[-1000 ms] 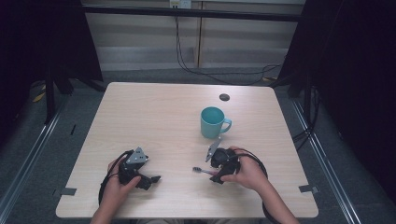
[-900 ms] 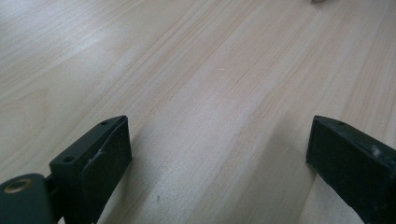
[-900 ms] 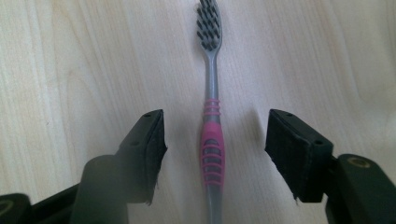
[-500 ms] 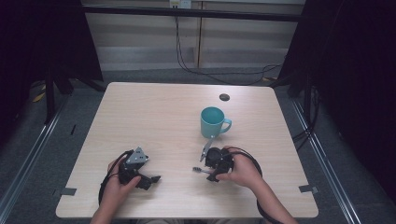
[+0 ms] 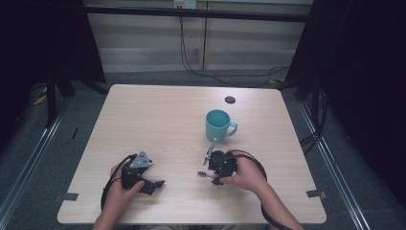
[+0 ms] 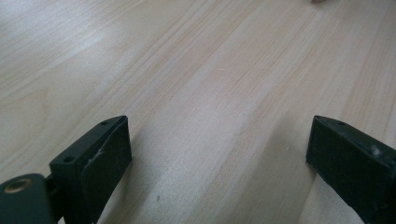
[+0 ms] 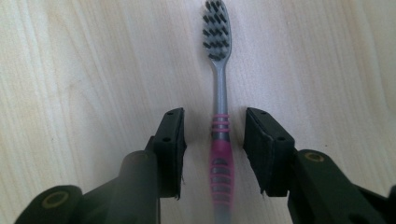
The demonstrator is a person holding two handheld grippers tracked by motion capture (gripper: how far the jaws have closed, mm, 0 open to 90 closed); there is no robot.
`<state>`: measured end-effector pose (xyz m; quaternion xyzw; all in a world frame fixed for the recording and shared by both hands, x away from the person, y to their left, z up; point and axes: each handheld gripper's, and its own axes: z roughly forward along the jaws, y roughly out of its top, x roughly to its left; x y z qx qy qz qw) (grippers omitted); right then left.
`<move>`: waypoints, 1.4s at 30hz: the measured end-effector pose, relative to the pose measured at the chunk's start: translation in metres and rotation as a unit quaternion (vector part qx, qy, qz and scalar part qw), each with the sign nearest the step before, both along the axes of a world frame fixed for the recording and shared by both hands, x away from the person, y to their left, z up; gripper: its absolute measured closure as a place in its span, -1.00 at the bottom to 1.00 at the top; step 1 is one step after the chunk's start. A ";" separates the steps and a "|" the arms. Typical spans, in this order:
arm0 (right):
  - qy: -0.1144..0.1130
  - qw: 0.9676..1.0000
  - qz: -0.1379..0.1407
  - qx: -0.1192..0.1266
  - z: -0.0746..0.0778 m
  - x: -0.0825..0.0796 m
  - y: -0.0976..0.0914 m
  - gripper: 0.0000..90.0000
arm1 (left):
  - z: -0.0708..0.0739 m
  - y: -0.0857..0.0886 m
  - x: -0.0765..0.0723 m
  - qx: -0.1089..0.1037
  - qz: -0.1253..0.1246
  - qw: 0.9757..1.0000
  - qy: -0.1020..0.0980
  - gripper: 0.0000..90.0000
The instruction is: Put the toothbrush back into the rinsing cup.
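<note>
A toothbrush (image 7: 218, 74) with a grey neck, dark bristles and a pink ribbed handle lies flat on the wooden table (image 5: 158, 120). Its head (image 5: 201, 174) points left in the high view. My right gripper (image 7: 212, 116) is open, one jaw on each side of the handle with a small gap on both sides. In the high view my right gripper (image 5: 214, 173) sits low, just in front of a teal mug (image 5: 218, 124). My left gripper (image 5: 152, 184) rests near the front left of the table, and in the left gripper view it (image 6: 217, 135) is wide open over bare wood.
The teal mug stands upright behind the right hand, handle to the right. A small dark round disc (image 5: 230, 100) sits near the table's far edge. Cables loop from both grippers toward the front edge. Black curtains flank the table.
My right gripper has slid left along the table, so its jaws now straddle the toothbrush handle. The left gripper and the mug have stayed put.
</note>
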<state>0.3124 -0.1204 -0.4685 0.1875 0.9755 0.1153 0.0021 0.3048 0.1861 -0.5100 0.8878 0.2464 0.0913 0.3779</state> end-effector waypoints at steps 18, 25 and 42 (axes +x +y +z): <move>0.008 1.000 -0.018 -0.016 0.001 -0.001 0.006 0.84 | 0.000 0.000 0.000 0.000 0.000 1.000 0.000 -0.86; 0.015 0.999 -0.031 -0.031 0.002 -0.001 0.010 0.84 | 0.000 0.000 0.000 0.000 0.000 1.000 0.000 -0.86; -0.009 0.998 -0.065 0.018 0.030 0.002 -0.014 0.84 | 0.000 0.000 0.000 0.003 -0.002 1.000 -0.001 -0.86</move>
